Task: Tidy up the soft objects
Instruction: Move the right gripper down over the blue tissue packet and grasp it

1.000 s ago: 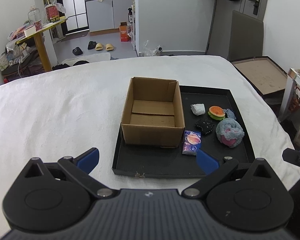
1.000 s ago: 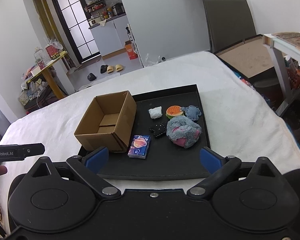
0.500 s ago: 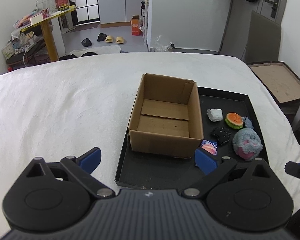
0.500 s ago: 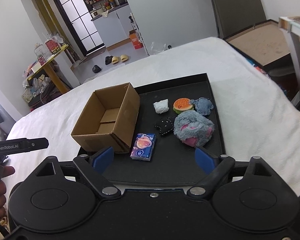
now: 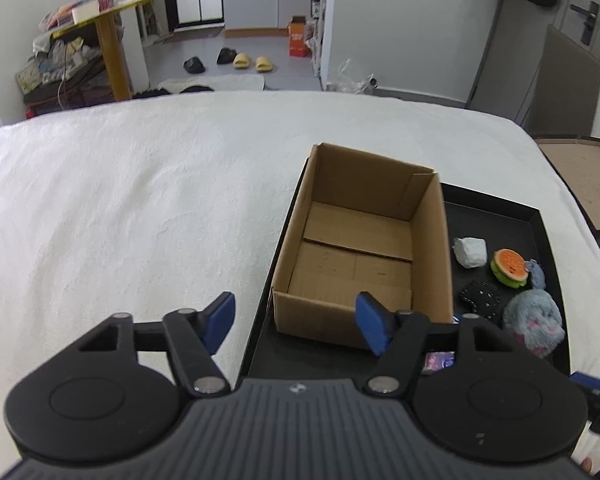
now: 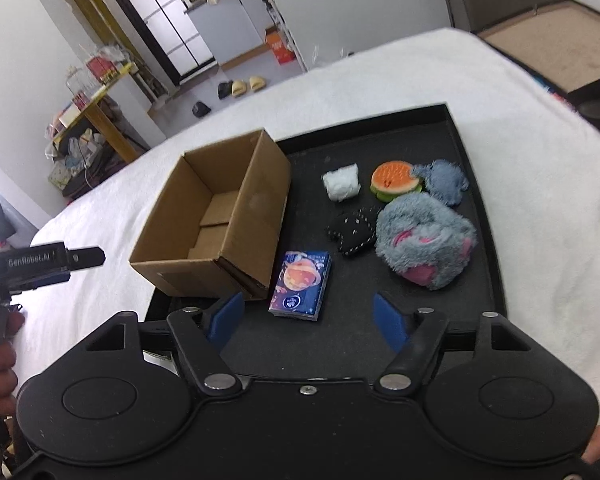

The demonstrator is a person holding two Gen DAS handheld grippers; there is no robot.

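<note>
Right wrist view: my right gripper (image 6: 306, 320) hangs low over the black tray (image 6: 476, 216), fingers spread wide apart and holding nothing, lined up on the tissue pack (image 6: 302, 280).

I judge the pack is first to go. It lies flat just beside the near corner of the empty cardboard box (image 6: 220, 216); a blue wrapper with a pink-orange print, squashy, so I should come straight down across its narrow width, clear of the box wall, and close gently. Beyond it sit a white wad (image 6: 342, 181), a burger toy (image 6: 396, 180), a black stitched piece (image 6: 354, 230) and a grey-pink plush (image 6: 428, 236), bunched closely. My left gripper (image 5: 296, 320), equally spread and empty, hovers by the box's near wall.
</note>
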